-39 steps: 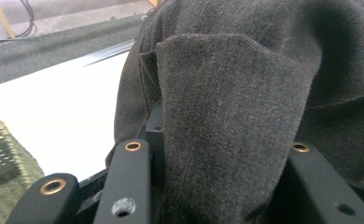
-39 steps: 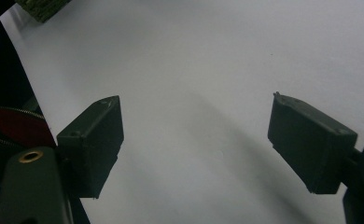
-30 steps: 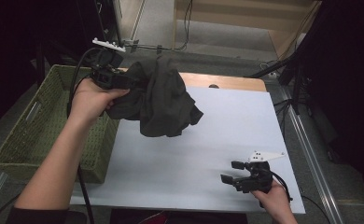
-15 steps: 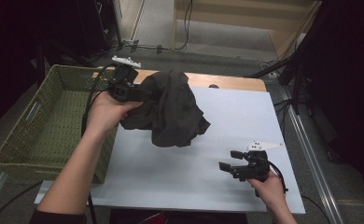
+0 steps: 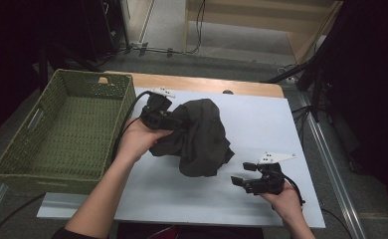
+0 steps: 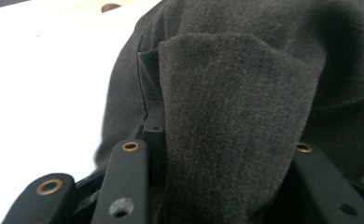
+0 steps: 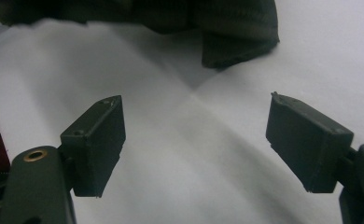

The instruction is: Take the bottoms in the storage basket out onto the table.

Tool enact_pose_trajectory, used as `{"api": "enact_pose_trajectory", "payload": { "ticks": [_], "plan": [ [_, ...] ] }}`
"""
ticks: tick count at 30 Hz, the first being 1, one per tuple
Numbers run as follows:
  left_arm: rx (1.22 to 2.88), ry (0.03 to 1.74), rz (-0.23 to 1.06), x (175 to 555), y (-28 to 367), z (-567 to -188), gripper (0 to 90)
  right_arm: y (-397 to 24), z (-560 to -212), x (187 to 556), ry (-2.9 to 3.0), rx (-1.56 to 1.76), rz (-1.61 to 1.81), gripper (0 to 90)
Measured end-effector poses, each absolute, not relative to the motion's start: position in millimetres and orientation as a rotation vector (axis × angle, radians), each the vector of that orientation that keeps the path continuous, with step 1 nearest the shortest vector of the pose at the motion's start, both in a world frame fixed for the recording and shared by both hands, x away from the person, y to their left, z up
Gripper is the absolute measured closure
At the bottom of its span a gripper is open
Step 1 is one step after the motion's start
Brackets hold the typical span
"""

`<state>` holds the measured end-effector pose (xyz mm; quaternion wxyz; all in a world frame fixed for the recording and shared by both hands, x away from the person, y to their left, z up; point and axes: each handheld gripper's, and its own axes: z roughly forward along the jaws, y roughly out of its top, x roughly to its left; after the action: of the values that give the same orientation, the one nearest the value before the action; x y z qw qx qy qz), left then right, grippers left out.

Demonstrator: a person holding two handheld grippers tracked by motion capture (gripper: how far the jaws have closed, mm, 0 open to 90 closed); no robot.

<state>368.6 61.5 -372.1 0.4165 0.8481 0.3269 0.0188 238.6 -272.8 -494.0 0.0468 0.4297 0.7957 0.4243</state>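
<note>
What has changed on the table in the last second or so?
The left gripper, shut on the dark cloth, has carried it down onto the white sheet. The right gripper stays open and empty near the front edge; the green basket has not moved.

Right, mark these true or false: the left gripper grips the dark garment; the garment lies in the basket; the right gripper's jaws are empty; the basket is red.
1. The left gripper grips the dark garment: true.
2. The garment lies in the woven basket: false, it is on the white table beside the basket.
3. The right gripper has nothing between its jaws: true, they stand open.
4. The basket is red: false, it is green.
</note>
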Motion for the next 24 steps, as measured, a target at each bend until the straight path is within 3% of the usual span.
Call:
{"api": "enact_pose_trajectory", "payload": {
  "ticks": [7,15,24],
  "plan": [
    [2.186,0.809,0.047,365,48,-401,59.1,-275,-494,240,2.422,1.352,1.305,18.4],
    [2.142,0.818,-0.003,367,41,-424,55.8,-276,-492,240,2.433,1.352,1.287,19.2],
    [2.128,0.78,0.052,357,36,-450,40.4,-277,-486,238,2.418,1.342,1.287,21.2]
  ]
}}
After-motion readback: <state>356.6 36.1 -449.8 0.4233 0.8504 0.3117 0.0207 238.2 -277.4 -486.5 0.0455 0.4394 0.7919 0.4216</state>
